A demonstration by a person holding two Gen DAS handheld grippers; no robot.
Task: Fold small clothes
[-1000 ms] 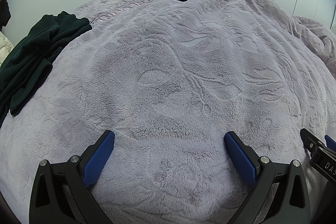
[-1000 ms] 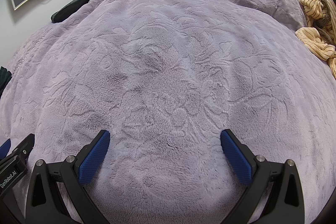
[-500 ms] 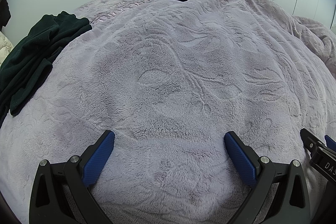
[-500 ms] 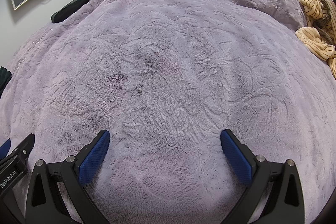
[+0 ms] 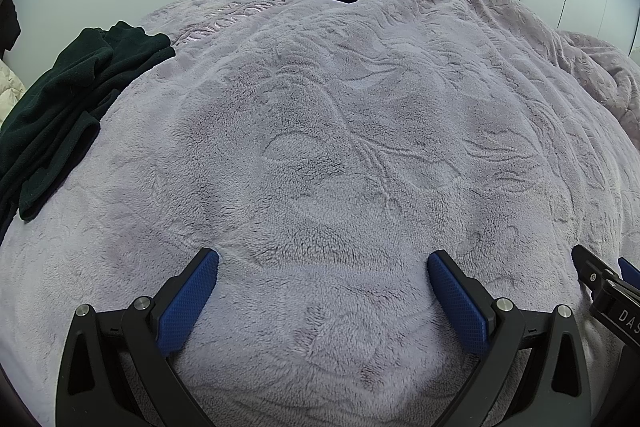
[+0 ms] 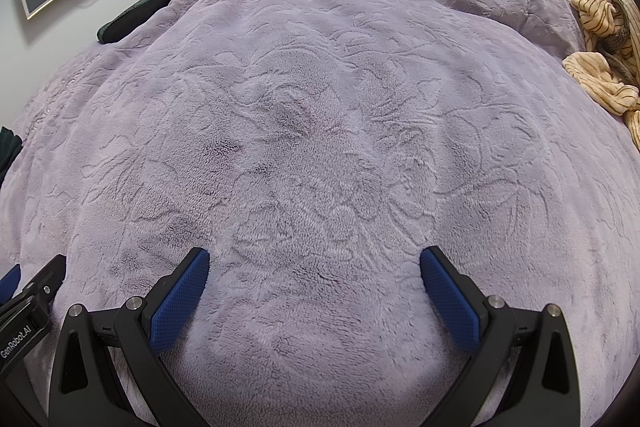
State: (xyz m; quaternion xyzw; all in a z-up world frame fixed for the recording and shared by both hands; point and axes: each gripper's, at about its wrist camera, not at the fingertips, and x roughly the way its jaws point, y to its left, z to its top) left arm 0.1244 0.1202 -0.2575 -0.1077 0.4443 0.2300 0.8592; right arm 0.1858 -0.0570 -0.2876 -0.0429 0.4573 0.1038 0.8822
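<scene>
Lilac blanket (image 5: pixel 320 147) covers the bed; nothing has shifted over the last second. Your left tool (image 5: pixel 323 269) and right tool (image 6: pixel 314 267) hover spread and empty, so folding has not begun. Dark garment (image 5: pixel 60 99) lies far left, striped garment (image 6: pixel 604 47) far right.

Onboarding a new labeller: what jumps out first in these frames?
The embossed lilac blanket fills both views, bare in the middle. The clothes lie at its edges: a dark green garment crumpled at the left, and a tan striped garment bunched at the far right. Both the left claw and the right claw are wide open over the blanket, holding nothing.
</scene>
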